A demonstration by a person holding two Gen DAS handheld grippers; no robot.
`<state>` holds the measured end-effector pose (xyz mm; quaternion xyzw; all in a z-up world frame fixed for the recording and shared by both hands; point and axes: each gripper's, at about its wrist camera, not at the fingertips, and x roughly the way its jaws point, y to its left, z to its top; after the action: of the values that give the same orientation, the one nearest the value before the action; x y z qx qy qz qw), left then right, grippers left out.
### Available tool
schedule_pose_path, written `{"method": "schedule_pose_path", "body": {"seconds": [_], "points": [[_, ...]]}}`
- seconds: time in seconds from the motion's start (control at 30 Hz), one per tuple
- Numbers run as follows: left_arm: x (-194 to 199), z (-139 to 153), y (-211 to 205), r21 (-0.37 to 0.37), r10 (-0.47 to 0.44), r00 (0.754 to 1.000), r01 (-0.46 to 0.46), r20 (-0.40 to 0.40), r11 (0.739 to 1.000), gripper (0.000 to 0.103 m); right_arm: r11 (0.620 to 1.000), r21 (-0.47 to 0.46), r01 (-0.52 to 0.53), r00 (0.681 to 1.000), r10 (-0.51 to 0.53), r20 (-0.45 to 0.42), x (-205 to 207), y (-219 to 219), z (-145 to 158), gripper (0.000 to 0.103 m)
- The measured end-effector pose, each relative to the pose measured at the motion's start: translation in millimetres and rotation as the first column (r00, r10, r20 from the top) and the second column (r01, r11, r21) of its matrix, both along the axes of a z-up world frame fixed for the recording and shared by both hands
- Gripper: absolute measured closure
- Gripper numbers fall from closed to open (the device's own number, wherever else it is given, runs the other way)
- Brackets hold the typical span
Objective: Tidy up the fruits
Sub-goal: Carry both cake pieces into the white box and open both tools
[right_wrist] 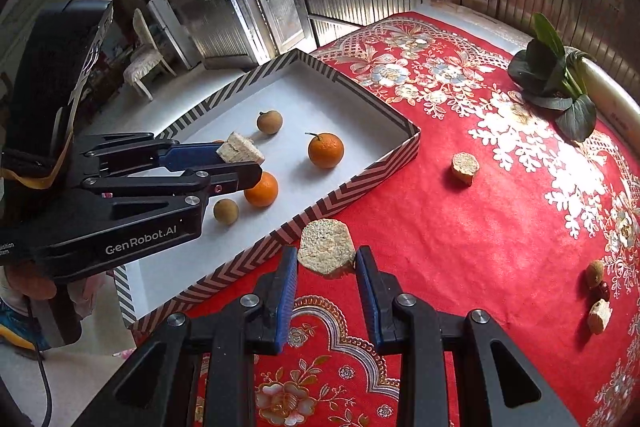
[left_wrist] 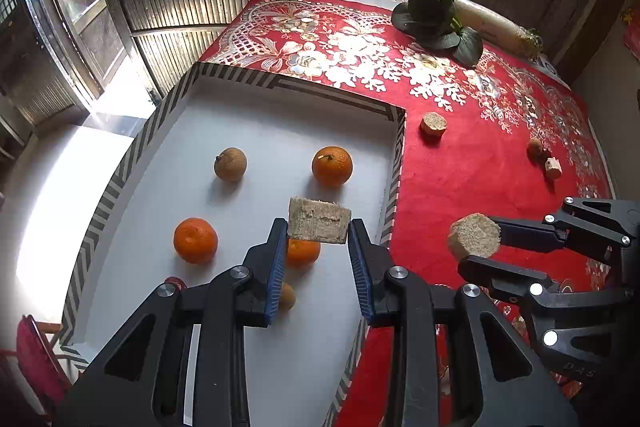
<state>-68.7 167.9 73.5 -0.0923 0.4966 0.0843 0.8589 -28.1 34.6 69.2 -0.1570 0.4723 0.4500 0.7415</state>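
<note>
Three oranges (left_wrist: pixel 332 165) and two brown longans (left_wrist: pixel 230 164) resting apart inside the white tray (left_wrist: pixel 280 115) with chevron rim. Two pale fibrous chunks held aloft: a blocky one (left_wrist: pixel 319 220) over the tray, a round one (right_wrist: pixel 327 247) just outside its rim. On the red cloth, another round chunk (right_wrist: pixel 465 163), plus a small chunk (right_wrist: pixel 599 315) beside a brown fruit (right_wrist: pixel 595 273), possibly a longan.

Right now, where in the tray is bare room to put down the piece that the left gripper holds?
Free: the tray's far end, beyond the longan and stemmed orange. Crowded: under the left gripper.
</note>
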Motion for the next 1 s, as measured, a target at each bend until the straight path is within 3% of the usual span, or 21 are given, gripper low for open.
{"method": "schedule_pose_path", "body": {"seconds": [0.67,1.0], "points": [[-17,-8,26,0.003,0.068,0.997,-0.068,-0.024,0.998,0.073,0.996,-0.009,-0.092,0.996,0.092,-0.013,-13,29,-4,0.075],[-36,-16,63,-0.029,0.159,0.986,-0.161,-0.051,0.987,0.073,0.984,-0.017,-0.178,0.984,0.178,-0.023,-29,55,-8,0.075]]}}
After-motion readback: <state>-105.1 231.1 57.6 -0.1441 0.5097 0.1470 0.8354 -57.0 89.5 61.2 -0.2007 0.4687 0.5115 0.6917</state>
